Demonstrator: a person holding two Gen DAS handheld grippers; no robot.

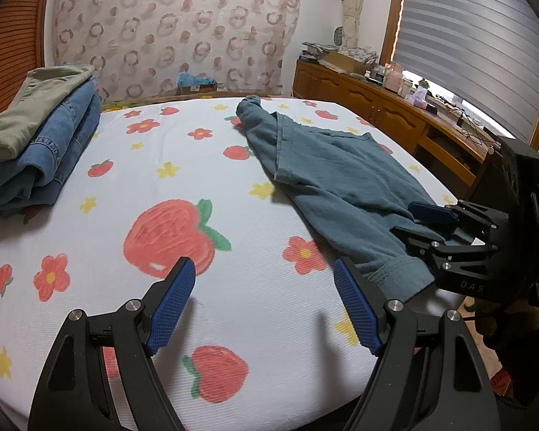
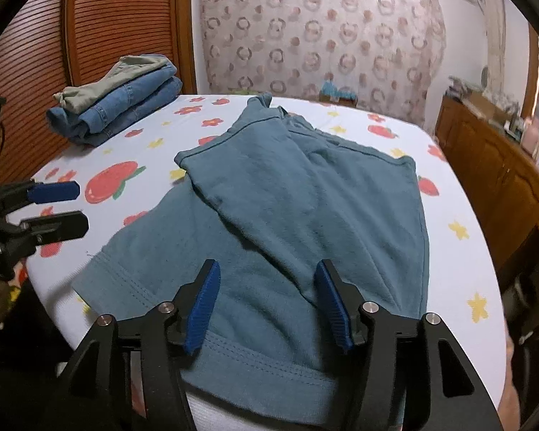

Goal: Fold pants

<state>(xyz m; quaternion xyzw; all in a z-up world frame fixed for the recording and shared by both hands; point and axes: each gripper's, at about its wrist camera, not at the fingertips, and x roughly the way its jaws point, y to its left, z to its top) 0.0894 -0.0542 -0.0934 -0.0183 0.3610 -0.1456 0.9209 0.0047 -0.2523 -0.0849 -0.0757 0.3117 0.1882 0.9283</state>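
Right gripper (image 2: 267,301): spread wide, empty, poised over the waistband (image 2: 255,362) end of the pants (image 2: 291,215); contact with the cloth not certain from either view. Left gripper (image 1: 264,309): also spread, empty, over bare sheet (image 1: 233,179) just beside the waistband corner.

Pants: teal knit, lying loose on the sheet, waistband toward the grippers, legs running away and partly overlapped, one leg thrown across the other, far cuff bunched. Not yet squared for folding.

Handling, judged: soft, light, limp; no stiffness to carry a fold, so unsupported parts likely to sag and drag. Knit probably grips the ribbed pads well. Best holds: the stitched waistband, one corner per gripper, doubled fabric there giving a firmer pinch.

Beyond the pants, toward the far left of the sheet: folded stack (image 2: 122,107), denim under olive, well apart.
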